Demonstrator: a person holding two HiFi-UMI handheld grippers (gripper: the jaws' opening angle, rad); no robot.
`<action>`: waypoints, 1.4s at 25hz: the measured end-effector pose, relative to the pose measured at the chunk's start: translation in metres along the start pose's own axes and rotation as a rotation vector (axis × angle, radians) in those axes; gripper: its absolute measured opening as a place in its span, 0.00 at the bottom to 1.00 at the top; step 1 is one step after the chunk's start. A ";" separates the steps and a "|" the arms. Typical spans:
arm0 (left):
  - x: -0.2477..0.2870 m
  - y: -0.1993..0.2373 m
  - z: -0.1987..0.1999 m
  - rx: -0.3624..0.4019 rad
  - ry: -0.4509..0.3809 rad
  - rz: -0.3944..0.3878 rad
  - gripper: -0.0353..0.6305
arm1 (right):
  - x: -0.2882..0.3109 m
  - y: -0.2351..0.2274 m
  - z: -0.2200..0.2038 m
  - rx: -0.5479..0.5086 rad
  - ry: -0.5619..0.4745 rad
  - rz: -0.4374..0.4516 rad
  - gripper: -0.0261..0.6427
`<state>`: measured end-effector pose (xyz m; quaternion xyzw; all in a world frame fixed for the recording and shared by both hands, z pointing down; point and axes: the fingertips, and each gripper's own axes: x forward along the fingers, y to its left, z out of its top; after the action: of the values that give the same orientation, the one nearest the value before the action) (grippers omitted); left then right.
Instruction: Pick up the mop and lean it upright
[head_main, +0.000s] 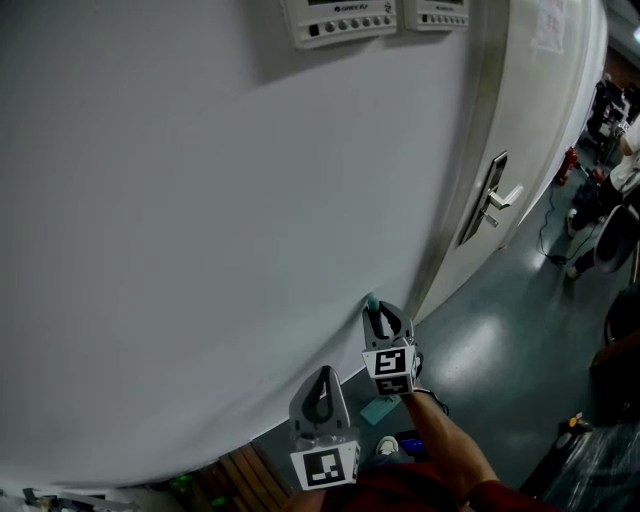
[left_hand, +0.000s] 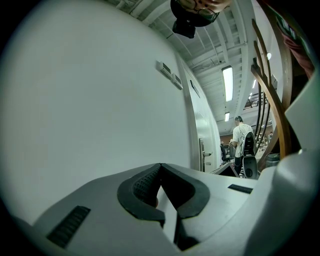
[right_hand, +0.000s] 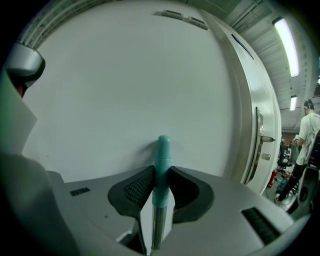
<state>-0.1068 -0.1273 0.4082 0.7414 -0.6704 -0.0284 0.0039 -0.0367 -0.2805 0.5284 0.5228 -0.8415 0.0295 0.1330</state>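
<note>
Nearest, farthest out from the white wall (head_main: 200, 200): a bare forearm (head_main: 445, 435) behind the marker cubes of both tools. Next, low and just short of the wall: left gripper (head_main: 324, 374), pointing up along the wall, jaws pressed together at the tips with nothing between them. Slightly closer to the wall: right gripper (head_main: 386, 312), ribbed pads pinching the mop handle (right_hand: 162, 150) from both sides on its teal sleeve, just below the rounded cap. Handle upright, teal top projecting above the pads toward the wall, with a faint shadow on the wall behind it; actual contact with the wall not decidable. Bare metal shaft (right_hand: 158, 220) running down from the sleeve between the jaws; lower end of the mop out of sight. Farther along the wall: a white door (head_main: 535, 140) with a silver lever handle (head_main: 497, 198). High on the wall: two control panels (head_main: 340, 18), side by side. Beyond the far end of the wall, past the door: grey glossy floor (head_main: 500, 340), a standing person in a light shirt (left_hand: 241, 140) well away, and ceiling light strips (right_hand: 285, 32) above.
</note>
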 end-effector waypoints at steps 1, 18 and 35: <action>0.000 0.000 0.000 0.000 -0.001 -0.001 0.07 | 0.000 0.001 0.000 0.009 0.004 0.004 0.20; 0.001 0.000 0.004 0.003 -0.005 -0.006 0.07 | -0.006 0.003 0.000 0.034 0.033 0.089 0.35; 0.008 -0.004 -0.003 0.002 0.007 -0.026 0.07 | -0.040 0.003 0.012 0.067 -0.022 0.096 0.36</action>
<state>-0.1016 -0.1345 0.4104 0.7501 -0.6609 -0.0251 0.0050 -0.0246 -0.2463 0.5065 0.4863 -0.8656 0.0582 0.1045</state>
